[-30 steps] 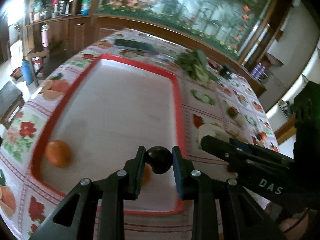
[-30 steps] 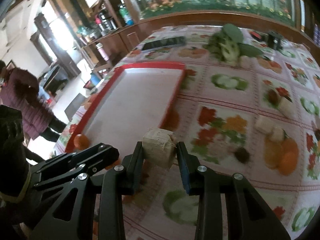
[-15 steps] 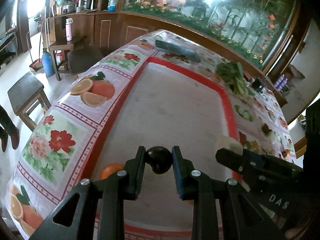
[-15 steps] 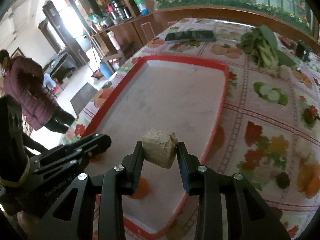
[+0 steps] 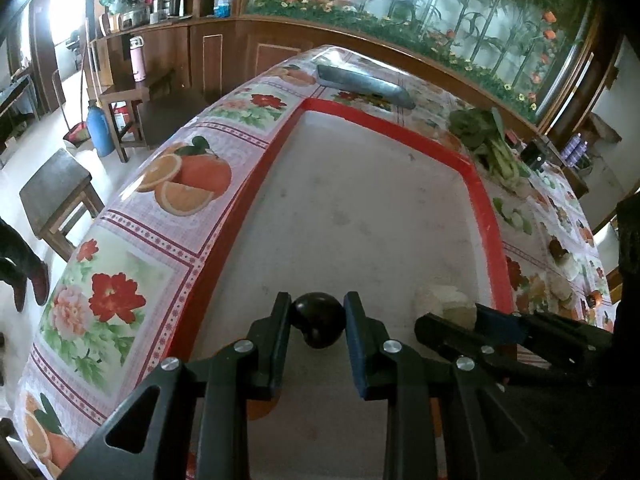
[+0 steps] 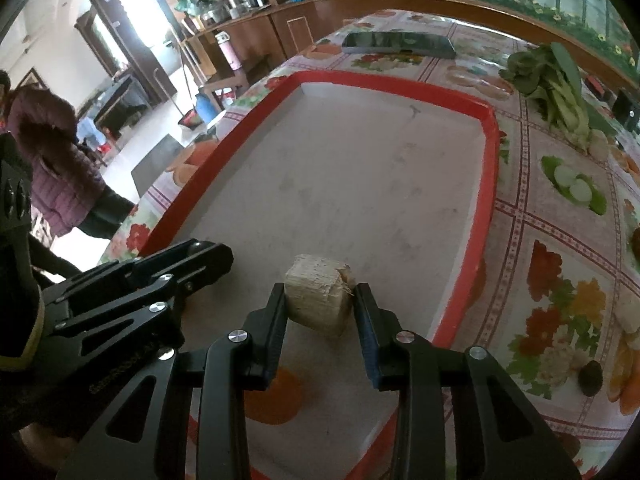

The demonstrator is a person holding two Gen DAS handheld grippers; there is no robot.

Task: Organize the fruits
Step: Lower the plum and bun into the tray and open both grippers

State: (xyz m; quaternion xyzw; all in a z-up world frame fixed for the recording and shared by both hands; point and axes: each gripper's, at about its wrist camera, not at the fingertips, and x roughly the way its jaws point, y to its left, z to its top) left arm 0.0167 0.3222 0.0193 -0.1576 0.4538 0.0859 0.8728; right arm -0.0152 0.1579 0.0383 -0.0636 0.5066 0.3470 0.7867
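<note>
Left wrist view shows the left gripper (image 5: 316,312) grasping a dark round fruit (image 5: 318,319) over the red tray (image 5: 486,204), while the right gripper (image 6: 320,300) clenches a pale block (image 6: 318,294).

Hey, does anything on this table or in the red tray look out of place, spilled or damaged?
Nothing is spilled or damaged. One oddity for a fruit job: a bunch of leafy greens and a long dark flat object lie on the tablecloth beyond the red tray.

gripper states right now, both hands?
Left gripper: shut on the dark round fruit.
Right gripper: shut on the pale fibrous block.
</note>
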